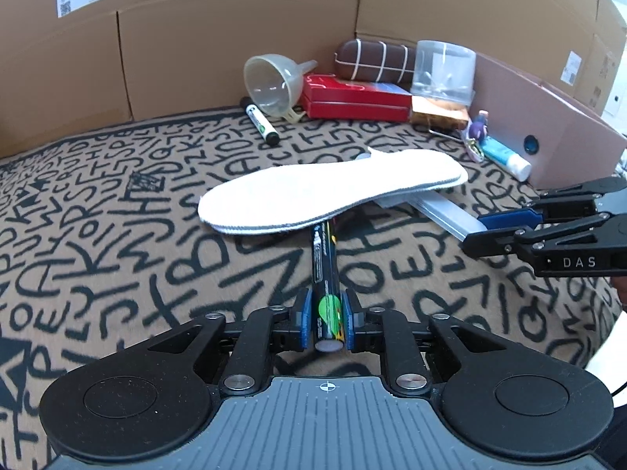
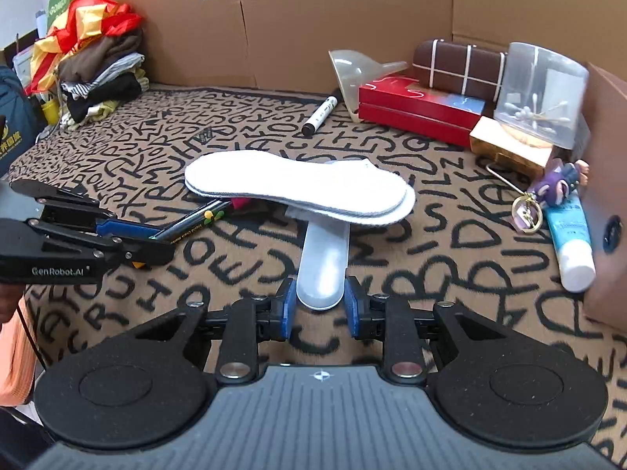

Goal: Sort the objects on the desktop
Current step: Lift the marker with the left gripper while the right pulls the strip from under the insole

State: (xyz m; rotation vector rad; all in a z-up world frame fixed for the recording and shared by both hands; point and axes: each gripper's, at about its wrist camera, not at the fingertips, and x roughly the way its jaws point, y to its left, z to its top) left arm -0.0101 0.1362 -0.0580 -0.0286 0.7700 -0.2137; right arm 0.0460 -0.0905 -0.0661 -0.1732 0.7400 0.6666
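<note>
A white insole (image 1: 333, 188) (image 2: 298, 184) lies across the letter-print cloth, resting on two things. One is a black marker with a green label (image 1: 324, 258) (image 2: 192, 221). My left gripper (image 1: 327, 313) (image 2: 156, 243) is shut on its near end, blue pads against both sides, and its far end is hidden under the insole. The other is a flat silver strip with a rounded end (image 2: 323, 266) (image 1: 443, 211). My right gripper (image 2: 319, 305) (image 1: 476, 231) is shut on it, and its far end also runs under the insole.
Along the cardboard back wall (image 1: 235, 39) lie a white marker (image 1: 260, 121), a clear funnel (image 1: 270, 82), a red box (image 1: 352, 98), a brown case (image 1: 372, 58) and a swab tub (image 2: 540, 94). A tube (image 2: 568, 243) and a keyring (image 2: 556, 186) lie by the right box. Folded clothes (image 2: 98, 74) are piled far left.
</note>
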